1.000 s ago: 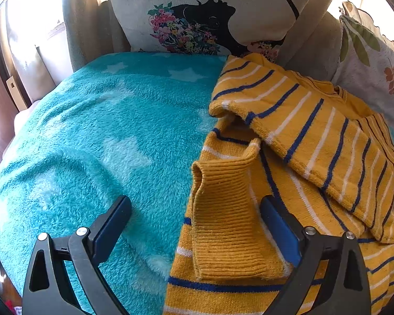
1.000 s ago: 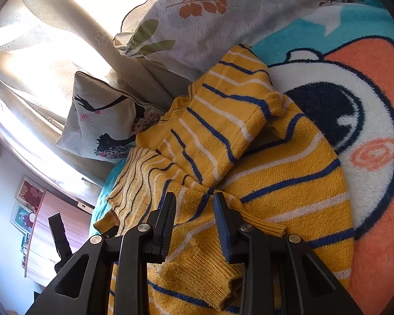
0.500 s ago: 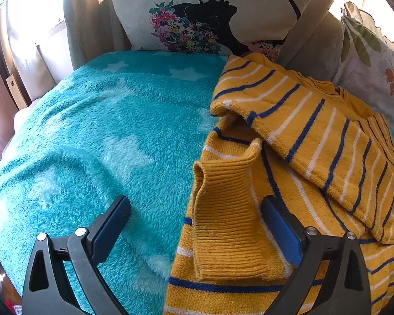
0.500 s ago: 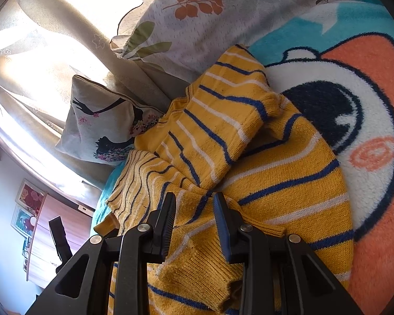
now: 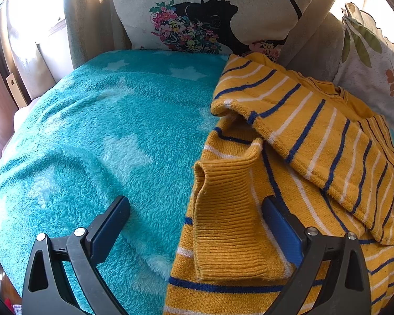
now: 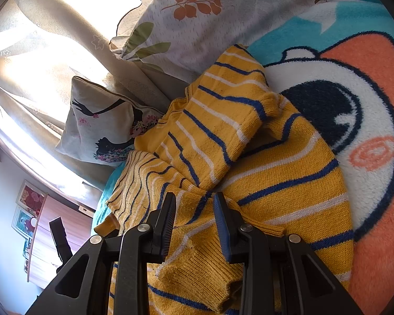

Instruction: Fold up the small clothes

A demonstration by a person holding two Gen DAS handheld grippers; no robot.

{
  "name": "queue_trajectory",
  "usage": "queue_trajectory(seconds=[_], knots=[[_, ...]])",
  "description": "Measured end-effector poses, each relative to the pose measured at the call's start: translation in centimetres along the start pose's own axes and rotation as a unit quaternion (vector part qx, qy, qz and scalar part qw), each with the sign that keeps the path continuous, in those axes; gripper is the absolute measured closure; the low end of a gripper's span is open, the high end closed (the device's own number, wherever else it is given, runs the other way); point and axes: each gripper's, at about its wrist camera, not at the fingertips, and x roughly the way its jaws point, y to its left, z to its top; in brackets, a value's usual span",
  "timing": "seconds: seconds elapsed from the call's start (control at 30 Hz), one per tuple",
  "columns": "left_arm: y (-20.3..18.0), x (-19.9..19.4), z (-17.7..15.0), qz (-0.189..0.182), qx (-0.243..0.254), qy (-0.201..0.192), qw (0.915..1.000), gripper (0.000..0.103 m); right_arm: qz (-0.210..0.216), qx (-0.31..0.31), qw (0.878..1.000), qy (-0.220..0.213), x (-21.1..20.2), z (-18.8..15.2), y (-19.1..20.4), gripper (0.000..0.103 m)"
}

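A small yellow sweater with blue and white stripes [image 5: 296,141] lies on a fluffy blanket [image 5: 97,136], both sleeves folded in over its body. My left gripper [image 5: 197,220] is open wide; a ribbed yellow cuff [image 5: 223,223] lies between its fingers, not gripped. In the right wrist view the sweater [image 6: 262,162] fills the middle. My right gripper [image 6: 194,218] hovers low over the sweater near another ribbed cuff [image 6: 197,270], its jaws a narrow gap apart with fabric showing between them. Whether it pinches the cloth is not visible.
A printed cushion [image 5: 210,13] stands behind the sweater, and a leaf-patterned pillow [image 6: 223,13] beside it. The blanket turns into an orange and white cartoon pattern [image 6: 367,131] on the right. Curtains and a bright window [image 6: 52,65] lie beyond.
Almost nothing has moved. The right wrist view has shifted very slightly; the sweater and both grippers stand as before.
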Motion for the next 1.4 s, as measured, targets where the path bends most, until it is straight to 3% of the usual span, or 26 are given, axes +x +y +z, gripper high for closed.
queue_trajectory(seconds=[0.67, 0.8, 0.93, 1.0, 1.07, 1.13, 1.4], knots=[[0.2, 0.2, 0.0, -0.010, -0.005, 0.007, 0.9999, 0.000, -0.005, 0.002, 1.000, -0.001, 0.0, 0.0, 0.0, 0.072], [0.9, -0.3, -0.1, -0.050, -0.013, -0.002, 0.9987, 0.000, -0.007, 0.000, 1.000, -0.002, 0.0, 0.0, 0.1, 0.072], [2.9, -3.4, -1.0, -0.069, -0.039, -0.024, 0.9965, 0.007, -0.014, -0.004, 1.000, 0.004, 0.0, 0.0, 0.3, 0.072], [3.9, -5.8, -1.9, -0.071, -0.036, -0.044, 0.9958, 0.007, -0.045, -0.034, 0.998, 0.005, -0.7, -0.3, 1.6, 0.071], [4.8, -8.1, -3.0, -0.060, -0.021, -0.061, 0.9961, 0.007, -0.065, -0.066, 0.996, -0.009, -2.2, -1.4, 3.1, 0.064], [5.7, -9.7, -4.0, -0.053, -0.010, -0.067, 0.9963, 0.007, -0.058, -0.079, 0.995, -0.016, -4.0, -2.8, 4.0, 0.056], [6.3, -10.0, -8.8, -0.132, -0.011, 0.002, 0.9911, 0.007, -0.120, -0.112, 0.986, -0.005, -9.6, -7.9, 3.6, 0.052]])
